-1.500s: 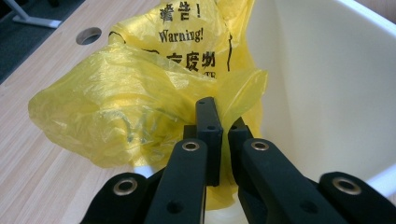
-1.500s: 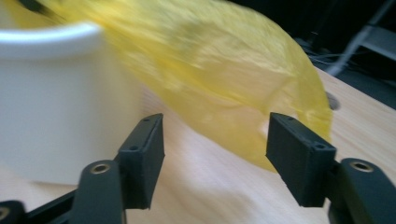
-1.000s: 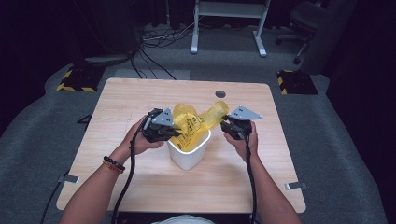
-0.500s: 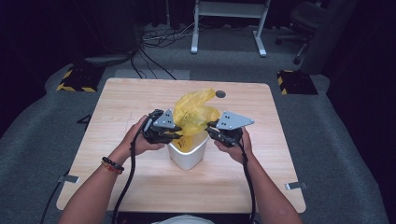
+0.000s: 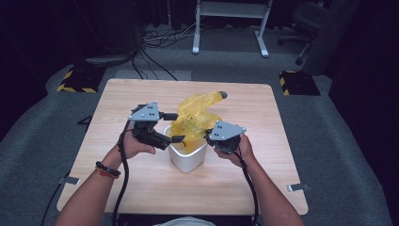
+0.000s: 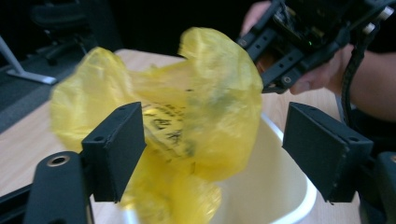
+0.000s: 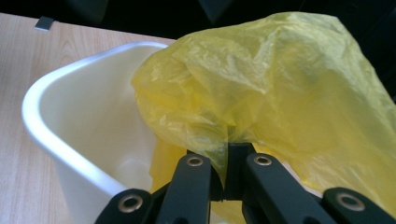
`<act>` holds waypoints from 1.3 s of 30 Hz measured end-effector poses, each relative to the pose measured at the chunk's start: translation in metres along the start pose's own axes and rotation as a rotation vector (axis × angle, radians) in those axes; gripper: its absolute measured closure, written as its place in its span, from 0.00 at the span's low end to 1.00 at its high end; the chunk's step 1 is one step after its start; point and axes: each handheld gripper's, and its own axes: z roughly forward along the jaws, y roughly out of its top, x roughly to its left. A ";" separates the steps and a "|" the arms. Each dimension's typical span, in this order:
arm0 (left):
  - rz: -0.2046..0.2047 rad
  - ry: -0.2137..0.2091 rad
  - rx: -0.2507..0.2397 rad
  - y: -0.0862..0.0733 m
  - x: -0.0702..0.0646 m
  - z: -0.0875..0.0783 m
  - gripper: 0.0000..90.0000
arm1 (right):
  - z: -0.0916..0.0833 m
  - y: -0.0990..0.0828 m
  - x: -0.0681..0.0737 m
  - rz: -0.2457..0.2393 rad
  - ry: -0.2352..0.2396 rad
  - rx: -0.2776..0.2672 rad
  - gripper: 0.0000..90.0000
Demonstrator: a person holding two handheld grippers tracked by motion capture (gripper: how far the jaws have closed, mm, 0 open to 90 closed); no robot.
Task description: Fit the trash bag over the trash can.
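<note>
A white plastic bin (image 5: 188, 157) stands near the middle of the wooden table (image 5: 291, 169). A crumpled yellow plastic bag (image 5: 195, 115) hangs partly inside it and billows up above the far rim. At the bin's right rim my right gripper (image 5: 208, 136) is shut on a fold of the bag. The right gripper view shows that pinch (image 7: 227, 154), with the bag (image 7: 289, 84) draped over the jaws and the bin (image 7: 70, 112) to the left. My left gripper (image 5: 175, 127) is at the bin's left rim, open. In its own view (image 6: 219, 149) the bag (image 6: 201, 102) swells just beyond the spread pads.
A small dark round grommet (image 5: 222, 94) sits in the table's far side, just behind the bag. On the grey floor beyond the table stand a white desk frame (image 5: 230, 23), an office chair (image 5: 310, 19) and cables. The other hand and gripper (image 6: 299, 51) are close, across the bin.
My right gripper has come in leftward and down to the bin's right rim with the bag in it. The bag has puffed up and leaned toward the far side. The left gripper stayed at the left rim.
</note>
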 end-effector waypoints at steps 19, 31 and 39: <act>0.106 0.009 0.149 -0.014 -0.013 0.034 0.99 | -0.020 -0.011 -0.017 0.347 -0.020 -0.056 0.52; 0.052 0.142 0.123 -0.016 -0.008 0.028 1.00 | -0.036 0.003 0.006 0.043 -0.023 0.059 0.34; 0.088 0.115 0.129 -0.020 -0.013 0.025 1.00 | -0.065 0.000 -0.001 0.213 -0.030 -0.123 0.44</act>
